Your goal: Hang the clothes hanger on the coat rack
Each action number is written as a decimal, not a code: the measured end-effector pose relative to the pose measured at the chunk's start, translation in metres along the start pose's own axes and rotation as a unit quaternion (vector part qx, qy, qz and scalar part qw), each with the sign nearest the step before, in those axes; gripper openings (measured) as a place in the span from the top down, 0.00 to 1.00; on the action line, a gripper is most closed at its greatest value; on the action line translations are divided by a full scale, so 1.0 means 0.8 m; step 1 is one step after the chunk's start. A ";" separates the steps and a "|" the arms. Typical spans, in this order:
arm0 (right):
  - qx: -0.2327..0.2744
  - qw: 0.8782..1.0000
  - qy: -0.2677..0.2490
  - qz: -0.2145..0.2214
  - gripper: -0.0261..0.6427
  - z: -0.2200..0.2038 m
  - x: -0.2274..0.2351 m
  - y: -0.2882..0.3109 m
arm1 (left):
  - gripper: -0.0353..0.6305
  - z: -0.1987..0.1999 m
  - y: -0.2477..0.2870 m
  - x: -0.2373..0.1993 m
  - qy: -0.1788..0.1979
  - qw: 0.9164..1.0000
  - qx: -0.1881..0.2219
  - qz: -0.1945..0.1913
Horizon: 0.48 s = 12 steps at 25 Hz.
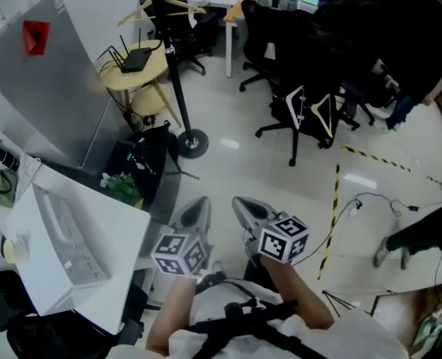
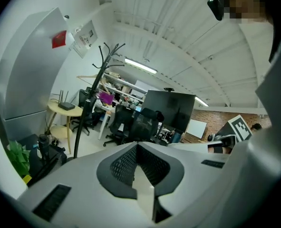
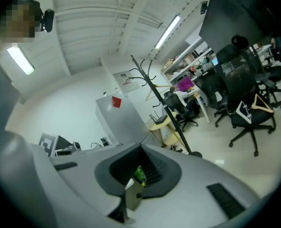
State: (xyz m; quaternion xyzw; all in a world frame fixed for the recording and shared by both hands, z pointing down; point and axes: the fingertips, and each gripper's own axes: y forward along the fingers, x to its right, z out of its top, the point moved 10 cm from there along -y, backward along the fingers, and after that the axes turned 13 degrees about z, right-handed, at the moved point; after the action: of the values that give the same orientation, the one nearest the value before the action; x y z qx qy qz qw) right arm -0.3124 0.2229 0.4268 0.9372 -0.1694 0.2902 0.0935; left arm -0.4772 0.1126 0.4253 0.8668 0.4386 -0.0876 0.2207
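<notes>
Scene: office floor seen steeply from above, both grippers held out low in front of the person.
Left gripper (image 1: 199,206): jaws together, nothing between them, holds nothing.
Right gripper (image 1: 241,203): jaws pressed together as well, empty; just beside the left one, marker cubes side by side.
Coat rack (image 1: 174,73): black pole on a round base, upright on the floor, well ahead of the grippers, next to a small round yellow surface (image 1: 155,64) carrying a black router (image 1: 136,58).
Clothes hanger (image 1: 324,115): wooden, against a black office chair (image 1: 280,111) right of the rack, well apart from both grippers; white hanger (image 1: 298,105) just beside it on the same chair.
Second wooden hanger (image 1: 177,4): up on the rack near its top.
Other: grey cabinet (image 1: 48,88) with red tag (image 1: 36,36) at left; yellow-black tape (image 1: 331,226) on the floor at right.
</notes>
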 end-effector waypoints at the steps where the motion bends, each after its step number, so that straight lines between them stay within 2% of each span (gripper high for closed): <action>1: 0.007 1.000 0.005 -0.009 0.96 0.003 0.012 -0.007 | 0.96 -0.001 0.014 0.005 0.000 1.000 -0.006 -0.004; 6: 0.025 0.999 0.017 -0.036 0.96 0.028 0.080 -0.046 | 0.96 -0.007 0.089 0.046 -0.001 1.000 -0.026 -0.009; 12: 0.049 0.997 0.012 -0.061 0.96 0.091 0.178 -0.105 | 0.96 -0.011 0.199 0.125 0.010 0.998 -0.049 -0.036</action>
State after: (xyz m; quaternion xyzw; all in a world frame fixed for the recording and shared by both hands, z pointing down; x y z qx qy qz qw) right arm -0.1332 0.2431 0.4429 0.9458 -0.0960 0.3029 0.0671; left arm -0.2904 0.1067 0.4475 0.8394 0.4755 -0.0649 0.2551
